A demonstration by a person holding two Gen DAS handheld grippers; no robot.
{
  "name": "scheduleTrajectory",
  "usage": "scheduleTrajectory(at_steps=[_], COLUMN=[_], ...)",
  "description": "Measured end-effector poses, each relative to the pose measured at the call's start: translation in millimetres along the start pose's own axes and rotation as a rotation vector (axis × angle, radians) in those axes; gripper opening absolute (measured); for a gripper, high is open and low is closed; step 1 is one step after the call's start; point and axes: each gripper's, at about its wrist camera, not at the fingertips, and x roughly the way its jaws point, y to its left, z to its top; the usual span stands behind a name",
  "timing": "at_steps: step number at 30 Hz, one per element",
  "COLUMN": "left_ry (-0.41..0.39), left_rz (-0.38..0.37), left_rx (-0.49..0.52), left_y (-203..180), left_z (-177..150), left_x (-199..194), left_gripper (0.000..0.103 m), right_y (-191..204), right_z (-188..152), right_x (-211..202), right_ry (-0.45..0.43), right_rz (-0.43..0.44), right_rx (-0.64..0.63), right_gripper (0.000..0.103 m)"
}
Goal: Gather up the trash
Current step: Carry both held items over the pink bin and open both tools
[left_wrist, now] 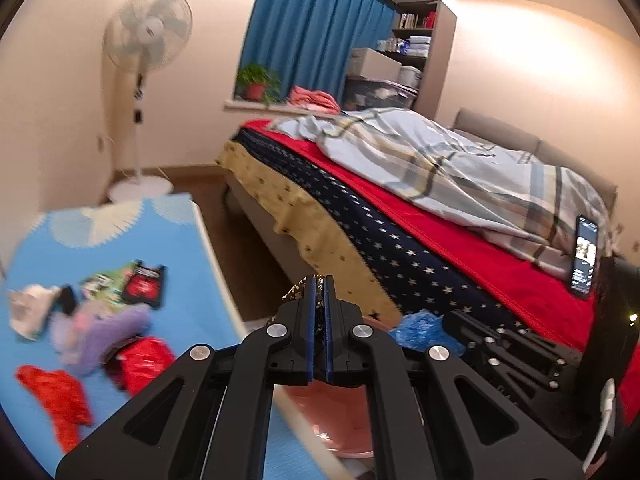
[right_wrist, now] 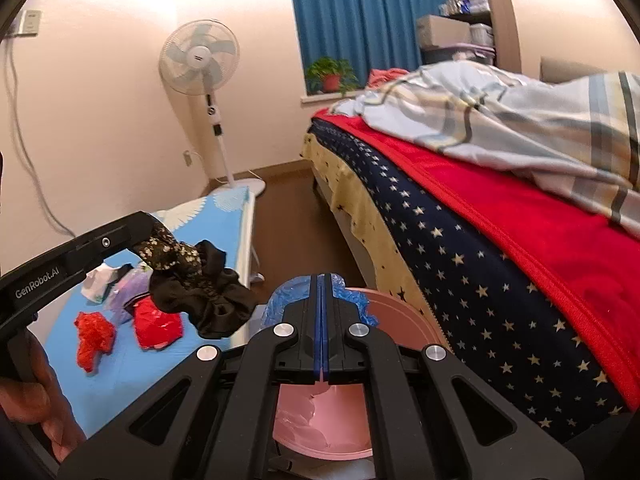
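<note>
A bedroom, seen from two hand-held grippers. The left gripper point(right_wrist: 154, 236) has its fingers pressed together on a black floral-print cloth point(right_wrist: 200, 284), which hangs in a bunch above the near edge of a low blue table point(right_wrist: 132, 364). On the table lie more scraps — two red crumpled pieces point(right_wrist: 94, 338), a purple wrapper point(left_wrist: 116, 332), a white tissue wad point(left_wrist: 30, 306) and a dark red packet point(left_wrist: 144, 286), all close together. The right gripper point(right_wrist: 322, 296) is pinched shut on the rim of a blue plastic liner point(right_wrist: 354, 304) at the edge of a pink bin point(right_wrist: 400, 320), which stands on the floor between the table and the bed point(right_wrist: 480, 272). The bed crowds the right side: star-patterned dark cover, red blanket, a rumpled plaid quilt point(left_wrist: 420, 160) and a lit phone point(left_wrist: 585, 258) propped near its edge. Farther off stand a white pedestal fan point(right_wrist: 200, 58), a potted plant point(right_wrist: 332, 74) on the sill, blue curtains point(right_wrist: 360, 16) and shelves — well apart from the work. A hand point(right_wrist: 44, 404) grips the left tool's handle.
</note>
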Motion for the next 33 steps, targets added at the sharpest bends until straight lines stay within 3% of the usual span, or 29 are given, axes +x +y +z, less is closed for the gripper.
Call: scheduleTrajectory(at_steps=[9,25,26,28,29,31,33], left_ry=[0.049,0.162,0.17,0.174,0.171,0.166,0.162], left_rz=[-0.125,-0.184,-0.176,-0.163,-0.156,-0.143,-0.123], left_rx=[-0.032,-0.044,-0.042,-0.043,-0.049,-0.06,-0.057], left_y=[0.1,-2.4,-2.4,-2.1,-0.8,1.5,3.5], left_z=[-22.7,-47.0,-48.1,-49.1,-49.4,-49.8,-50.0], left_x=[38.4,75.2,77.4,78.7,78.2,77.0,74.6], left_gripper=[0.003,0.005,0.009,0.039,0.045,0.049,0.049], right_y=[-3.1,-15.8,-17.0,-18.9,-20.4,-23.4,-25.3], right_z=[-7.2,-8.8,-8.7,-8.5,-8.9,-9.2,-9.2], right_x=[21.2,37.1,36.9,36.4,36.4,36.8,36.3], right_ry=[0.036,0.058,0.057,0.054,0.057,0.063,0.062], right_rz=[-0.071,-0.132,-0.135,-0.145,-0.157,-0.162,-0.172], right_rx=[0.002,0.032,0.036,0.044,0.052,0.066,0.076], right_gripper=[0.0,0.0,0.0,0.005,0.005,0.005,0.017])
